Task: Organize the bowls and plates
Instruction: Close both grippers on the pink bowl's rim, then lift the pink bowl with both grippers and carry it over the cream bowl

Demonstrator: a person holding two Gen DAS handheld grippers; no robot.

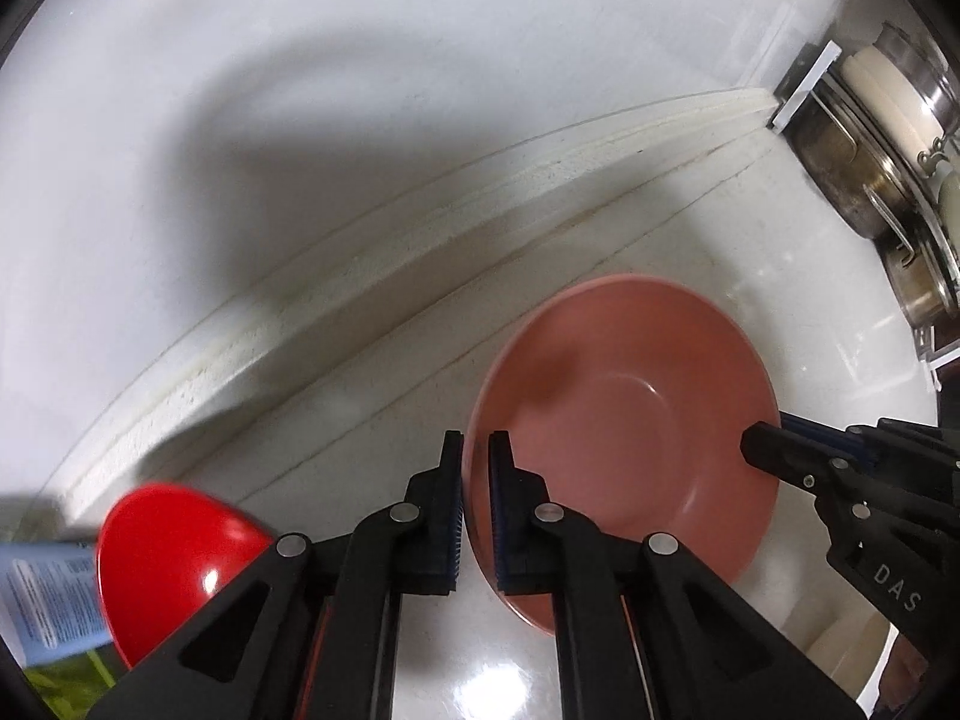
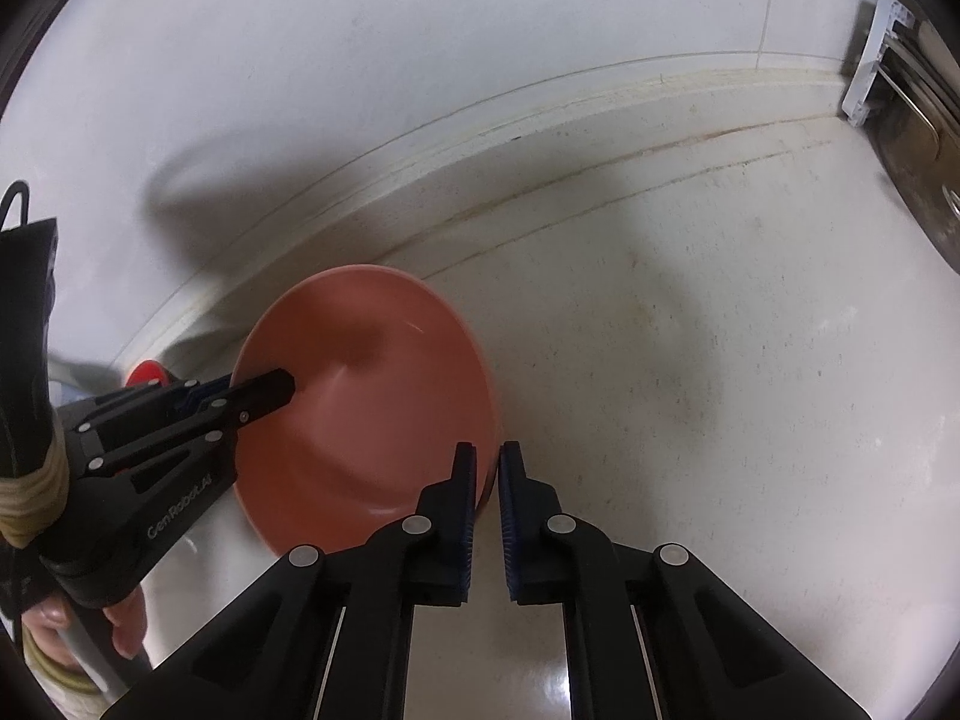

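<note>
So nearest the lens in the left wrist view, the left gripper (image 1: 474, 456) had its two fingers pinched onto the near-left rim of the salmon-pink round bowl (image 1: 624, 396), one pad outside the wall and one inside, only the rim's thickness between them. Same deal on the other side: in the right wrist view the right gripper (image 2: 487, 468) was clamped on the bowl's opposite edge, which sat at lower centre of that frame. Each gripper showed up in the other's camera too, reaching in over the rim from the frame's side.

The key bit, I reckon: the bowl sat dead between the two sets of fingers, held across its width, so neither hand was nearer and both shared the load. It looked tilted, mouth facing the cameras, and I couldn't tell whether its base touched the pale glossy desk (image 2: 690, 360) or hung just above.

A hand (image 2: 90, 618) gripped the left tool's handle at the lower left of the right wrist view, tool angled in toward the bowl.

Further out, a shiny red bowl (image 1: 168, 546) lay at lower left of the left wrist view beside a blue-labelled packet (image 1: 42, 606). Farthest, at upper right, a stack of steel pots (image 1: 870, 138) stood by the white wall (image 1: 300, 60).
</note>
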